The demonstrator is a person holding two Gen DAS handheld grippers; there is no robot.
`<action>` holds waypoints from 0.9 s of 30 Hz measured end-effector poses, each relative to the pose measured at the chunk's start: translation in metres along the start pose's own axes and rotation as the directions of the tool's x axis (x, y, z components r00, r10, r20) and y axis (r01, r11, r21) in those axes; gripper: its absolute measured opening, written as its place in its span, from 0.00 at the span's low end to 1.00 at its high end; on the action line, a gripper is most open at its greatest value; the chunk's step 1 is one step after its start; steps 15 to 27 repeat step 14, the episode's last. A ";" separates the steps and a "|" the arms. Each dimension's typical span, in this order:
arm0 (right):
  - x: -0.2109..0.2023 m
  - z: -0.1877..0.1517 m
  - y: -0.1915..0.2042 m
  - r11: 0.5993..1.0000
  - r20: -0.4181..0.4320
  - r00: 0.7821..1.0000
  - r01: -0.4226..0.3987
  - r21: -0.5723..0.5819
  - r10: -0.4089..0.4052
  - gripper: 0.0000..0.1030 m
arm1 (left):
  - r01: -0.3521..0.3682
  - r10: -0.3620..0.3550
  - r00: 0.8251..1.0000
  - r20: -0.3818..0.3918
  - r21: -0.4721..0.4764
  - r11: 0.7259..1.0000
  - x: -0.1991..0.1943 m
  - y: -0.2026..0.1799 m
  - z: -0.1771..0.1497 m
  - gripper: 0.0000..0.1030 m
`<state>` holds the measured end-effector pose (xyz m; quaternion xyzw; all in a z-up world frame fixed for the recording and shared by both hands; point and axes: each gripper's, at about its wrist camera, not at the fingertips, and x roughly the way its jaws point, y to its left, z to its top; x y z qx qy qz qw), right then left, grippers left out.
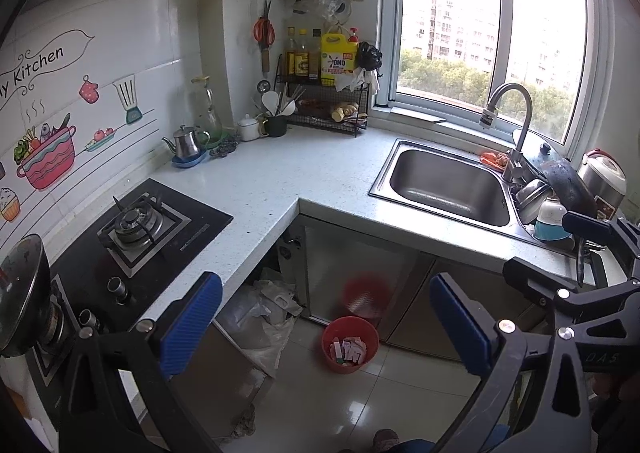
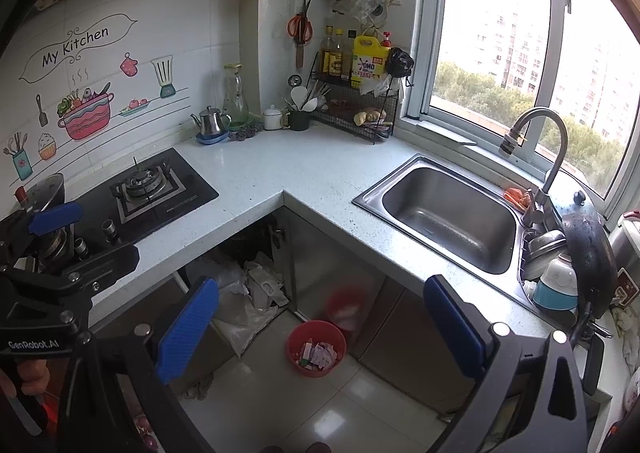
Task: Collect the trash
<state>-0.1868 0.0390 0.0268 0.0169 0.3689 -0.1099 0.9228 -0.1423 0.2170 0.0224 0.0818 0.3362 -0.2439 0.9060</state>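
Red bin (image 1: pixel 350 344) on open floor, near cabinet; both grippers spread, empty.

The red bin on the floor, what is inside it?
The red bin holds paper scraps and wrappers, mostly white and pink, piled well below the rim. Whatever lies under that top layer is covered, so it cannot be told.

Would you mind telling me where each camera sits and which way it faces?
Left wrist: on the left gripper, open, looking down over the counter corner toward the sink; the right gripper shows at the right edge.
Right wrist: on the right gripper, open, same direction; the left gripper shows at left.
Shared: sink, stove, red bin.
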 end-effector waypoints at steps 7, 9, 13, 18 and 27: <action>0.000 -0.001 0.000 1.000 -0.001 1.000 0.002 0.010 -0.002 0.99 | 0.005 -0.005 1.000 -0.003 0.003 1.000 0.000 0.001 -0.001 1.00; 0.000 0.000 -0.001 1.000 -0.002 1.000 0.003 0.012 -0.003 1.00 | 0.014 -0.014 1.000 -0.004 0.004 1.000 0.000 0.001 -0.001 1.00; -0.001 -0.001 -0.001 1.000 -0.001 1.000 0.008 0.015 -0.008 0.99 | 0.026 -0.026 1.000 -0.009 0.009 1.000 0.001 0.002 -0.001 1.00; 0.000 -0.001 0.000 1.000 -0.003 1.000 0.011 0.016 -0.011 0.99 | 0.024 -0.024 1.000 -0.010 0.014 1.000 0.001 0.001 -0.001 1.00; 0.000 -0.001 0.000 1.000 -0.003 1.000 0.011 0.016 -0.011 0.99 | 0.024 -0.024 1.000 -0.010 0.014 1.000 0.001 0.001 -0.001 1.00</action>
